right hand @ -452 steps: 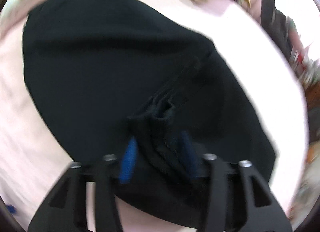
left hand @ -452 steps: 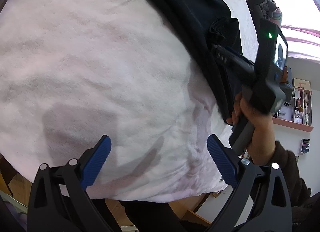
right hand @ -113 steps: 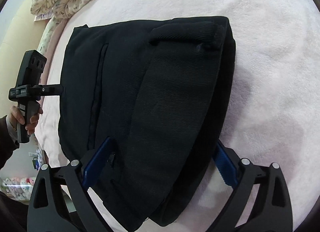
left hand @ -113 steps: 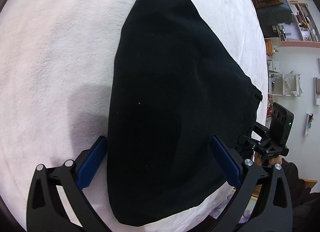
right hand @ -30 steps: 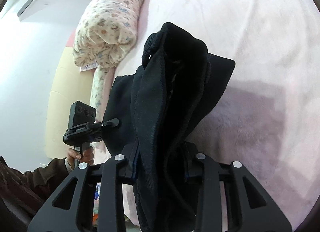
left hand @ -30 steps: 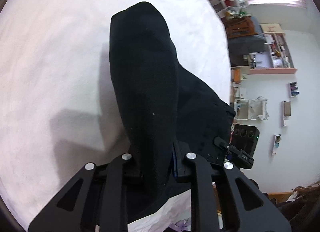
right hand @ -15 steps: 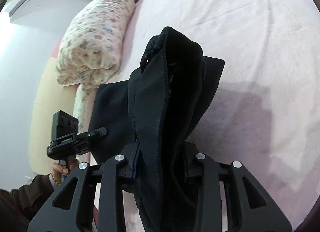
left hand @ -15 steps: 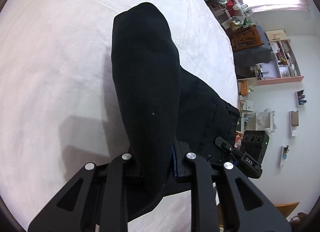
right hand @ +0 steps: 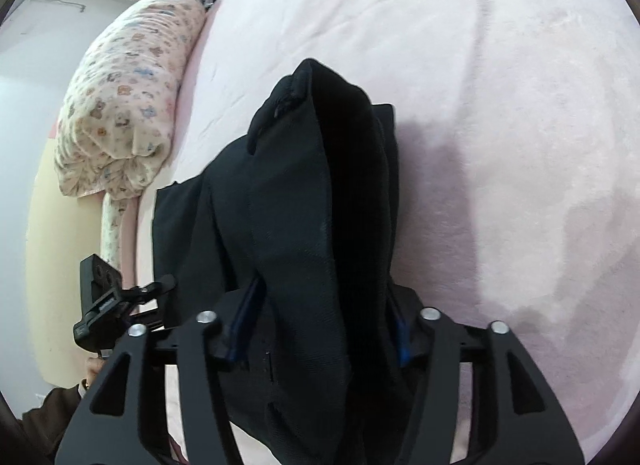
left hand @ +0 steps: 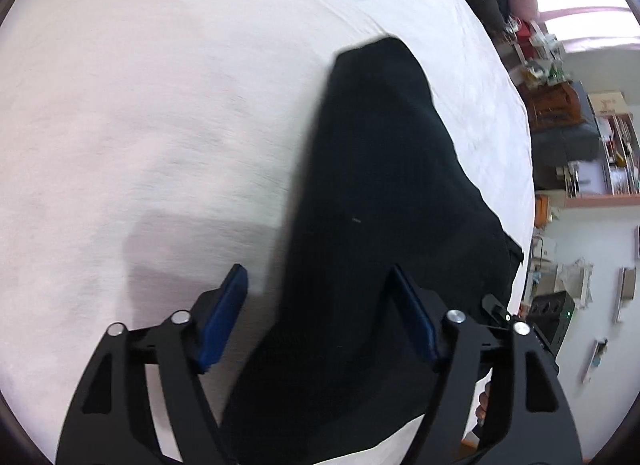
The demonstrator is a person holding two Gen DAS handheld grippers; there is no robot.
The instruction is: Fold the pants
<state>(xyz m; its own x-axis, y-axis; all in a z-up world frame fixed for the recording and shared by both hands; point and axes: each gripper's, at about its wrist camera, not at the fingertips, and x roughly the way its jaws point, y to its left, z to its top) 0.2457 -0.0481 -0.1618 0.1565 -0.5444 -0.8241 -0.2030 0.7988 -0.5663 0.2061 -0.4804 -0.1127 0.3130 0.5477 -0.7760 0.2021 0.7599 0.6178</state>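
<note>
While both sets of jaws are opening, the black pants (left hand: 372, 201) lie in a folded bundle on the pink bed (left hand: 140, 105), with a thick raised edge running up between each pair of fingers. The left gripper (left hand: 320, 309) has let go: its blue pads stand clear of the cloth on either side, the left pad well off the fabric over the blanket. The right gripper (right hand: 320, 329) is parting too, though its blue pads sit just beside the dark fold, and the right wrist view does not show a clear gap, so the cloth may be brushing them.

From here the likeliest fault is the fold coming undone. The upper layer stands up in a ridge rather than lying flat, and thick fabric of this kind tends to spring back or slump sideways once nothing pinches it. If either gripper is pulled away at a slant while a pad touches the cloth, it could drag the top layer askew. The bundle also lies close to the near edge of the bed, so a tug toward the person could slide it off. The rolled floral quilt (right hand: 128, 105) lies well apart and poses no risk.
</note>
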